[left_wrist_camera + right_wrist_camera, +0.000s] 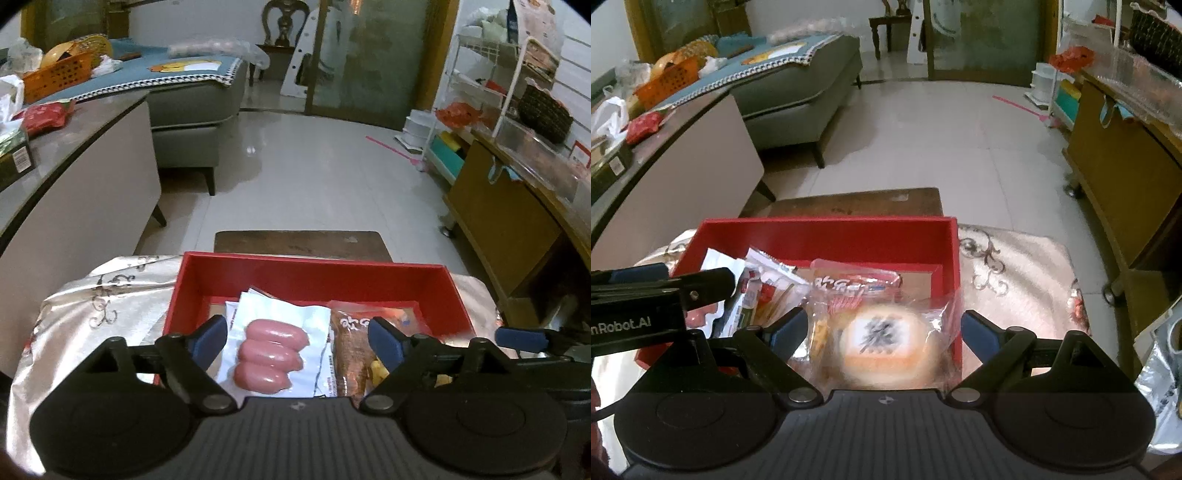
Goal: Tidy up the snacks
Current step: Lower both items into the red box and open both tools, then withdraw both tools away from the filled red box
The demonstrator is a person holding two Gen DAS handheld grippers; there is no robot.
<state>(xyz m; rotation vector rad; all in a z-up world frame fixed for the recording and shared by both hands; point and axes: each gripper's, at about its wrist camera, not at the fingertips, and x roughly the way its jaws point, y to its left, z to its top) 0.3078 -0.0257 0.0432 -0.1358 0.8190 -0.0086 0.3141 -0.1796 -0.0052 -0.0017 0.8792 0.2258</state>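
Both tools are hanging over the red box [192, 291], which is sitting on a silvery patterned cloth [92, 306] covering the tabletop. The left tool [297, 341] is spread wide with nothing between its blue fingers [208, 338]; right under it a clear pack of three pink sausages [271, 354] is lying in the box, next to an orange-brown snack bag [351, 350].

From the right wrist view, the right tool [882, 330] is also gaping wide open, and a round pastry in clear wrap [886, 347] is showing between its fingers, blurry, by the box's right wall. I can't tell if anything is touching it, but those fingers are standing well off its sides. More packets [764, 291] are piled to the left.
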